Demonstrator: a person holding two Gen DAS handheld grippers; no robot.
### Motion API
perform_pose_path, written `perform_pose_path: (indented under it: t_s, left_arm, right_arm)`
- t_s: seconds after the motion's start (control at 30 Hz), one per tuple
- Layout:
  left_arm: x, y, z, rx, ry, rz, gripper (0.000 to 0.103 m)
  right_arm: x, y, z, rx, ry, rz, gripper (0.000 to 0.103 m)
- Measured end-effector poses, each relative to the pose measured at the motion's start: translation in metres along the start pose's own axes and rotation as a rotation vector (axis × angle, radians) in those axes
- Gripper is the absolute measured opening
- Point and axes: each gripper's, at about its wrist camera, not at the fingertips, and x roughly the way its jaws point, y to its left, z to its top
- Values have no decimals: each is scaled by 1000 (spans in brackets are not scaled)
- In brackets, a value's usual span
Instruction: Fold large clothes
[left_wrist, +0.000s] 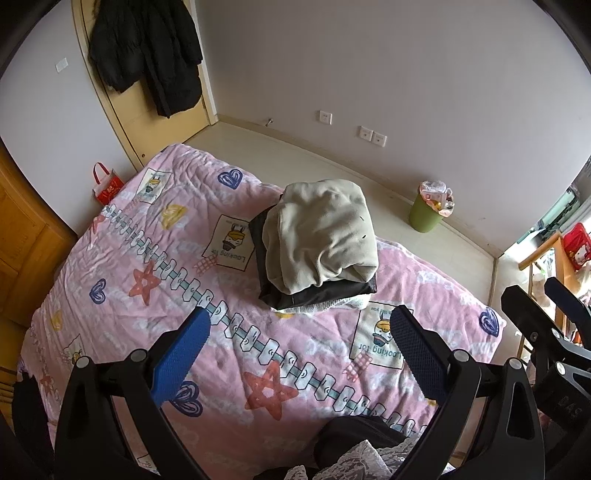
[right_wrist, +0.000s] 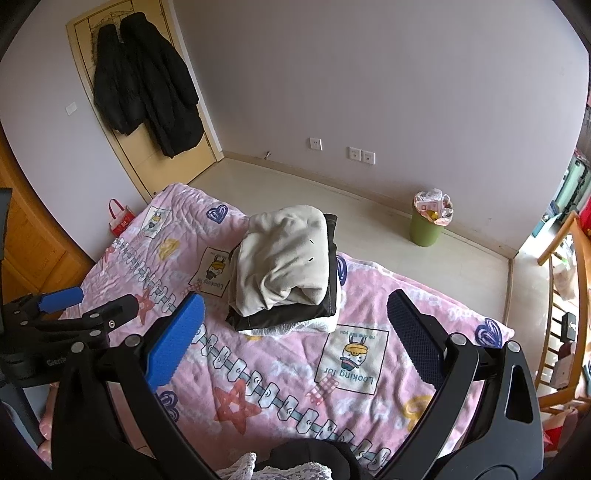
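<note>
A stack of folded clothes sits on the far part of the pink bed (left_wrist: 110, 280) (right_wrist: 424, 369): a beige garment (left_wrist: 325, 236) (right_wrist: 284, 258) on top, a black one (left_wrist: 325, 291) (right_wrist: 288, 317) under it, a white one (right_wrist: 314, 326) at the bottom. My left gripper (left_wrist: 301, 328) is open and empty, held above the bed in front of the stack. My right gripper (right_wrist: 295, 310) is open and empty, also in front of the stack. A dark garment with white lace (left_wrist: 362, 450) (right_wrist: 291, 465) lies at the near edge, under the grippers.
A green bin (left_wrist: 424, 214) (right_wrist: 426, 227) stands on the floor by the far wall. Black coats (left_wrist: 147, 55) (right_wrist: 147, 81) hang on the door. A red bag (left_wrist: 107, 186) sits left of the bed. A wooden chair (right_wrist: 561, 295) stands on the right.
</note>
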Motion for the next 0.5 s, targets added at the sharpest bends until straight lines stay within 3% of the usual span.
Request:
perform_pose_path:
  t_s: [0.5]
  left_arm:
    - [-5,-3,-2,0,-8,-14,95]
  right_arm:
    - [-1,-2,2,9,-8,6,97]
